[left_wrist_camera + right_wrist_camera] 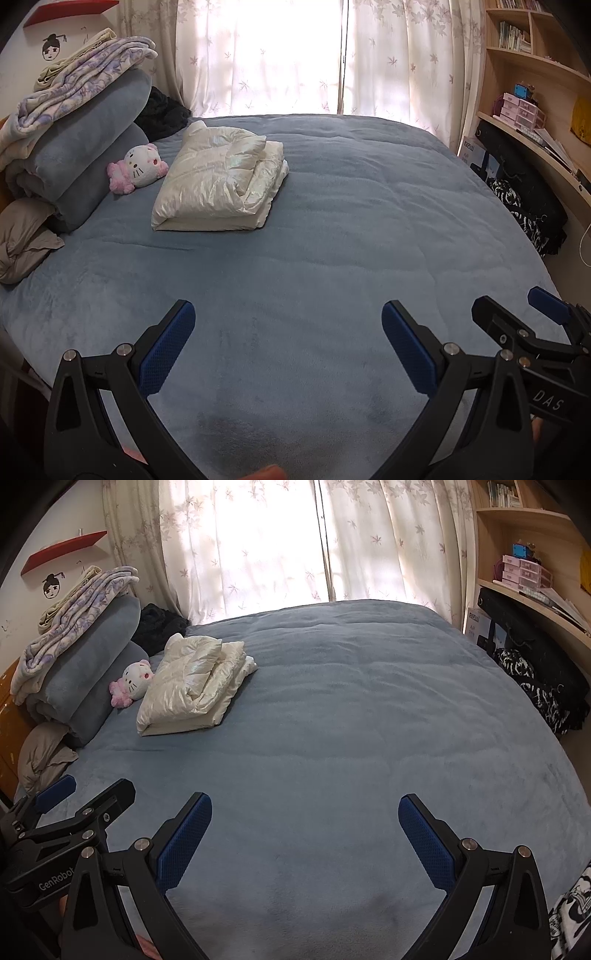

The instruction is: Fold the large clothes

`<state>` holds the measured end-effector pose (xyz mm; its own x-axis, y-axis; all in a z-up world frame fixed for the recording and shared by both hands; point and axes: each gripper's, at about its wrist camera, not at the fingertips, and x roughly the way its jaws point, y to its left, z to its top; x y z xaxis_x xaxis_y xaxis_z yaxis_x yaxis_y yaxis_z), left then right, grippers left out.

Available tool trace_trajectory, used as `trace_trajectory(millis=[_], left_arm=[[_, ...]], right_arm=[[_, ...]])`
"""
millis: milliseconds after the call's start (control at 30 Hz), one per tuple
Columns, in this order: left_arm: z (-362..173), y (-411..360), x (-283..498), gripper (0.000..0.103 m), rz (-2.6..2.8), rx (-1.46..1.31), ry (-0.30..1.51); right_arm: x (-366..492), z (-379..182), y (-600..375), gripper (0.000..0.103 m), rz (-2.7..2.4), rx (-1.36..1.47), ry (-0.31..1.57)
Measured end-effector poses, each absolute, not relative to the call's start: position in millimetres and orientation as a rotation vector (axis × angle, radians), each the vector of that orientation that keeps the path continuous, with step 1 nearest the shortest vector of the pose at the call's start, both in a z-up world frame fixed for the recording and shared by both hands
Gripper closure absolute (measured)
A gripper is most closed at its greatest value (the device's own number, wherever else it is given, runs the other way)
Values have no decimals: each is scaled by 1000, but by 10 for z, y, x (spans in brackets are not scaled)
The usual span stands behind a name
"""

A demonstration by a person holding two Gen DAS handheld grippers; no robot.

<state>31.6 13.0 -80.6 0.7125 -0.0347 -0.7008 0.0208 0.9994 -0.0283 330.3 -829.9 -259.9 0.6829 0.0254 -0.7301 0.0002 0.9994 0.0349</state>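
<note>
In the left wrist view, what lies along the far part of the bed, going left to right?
Stack of folded bedding → plush cat toy → folded white puffer jacket → bare blue blanket → wooden shelves.

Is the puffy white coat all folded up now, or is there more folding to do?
The white coat looks done: it lies as a neat folded bundle on the blue bed, beside the kitty plush. Nothing is in hand: the left gripper and the right gripper are both open and empty above the bed. A black-and-white garment shows at the right edge; it may be next, but that is a guess.
</note>
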Motion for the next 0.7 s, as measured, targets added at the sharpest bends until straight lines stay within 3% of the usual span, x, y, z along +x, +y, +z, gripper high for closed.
trace_trajectory(millis=[700], left_arm=[[-862, 121, 364, 4, -28, -2, 782]], right_arm=[[3291, -2691, -8279, 1, 5, 38, 828]])
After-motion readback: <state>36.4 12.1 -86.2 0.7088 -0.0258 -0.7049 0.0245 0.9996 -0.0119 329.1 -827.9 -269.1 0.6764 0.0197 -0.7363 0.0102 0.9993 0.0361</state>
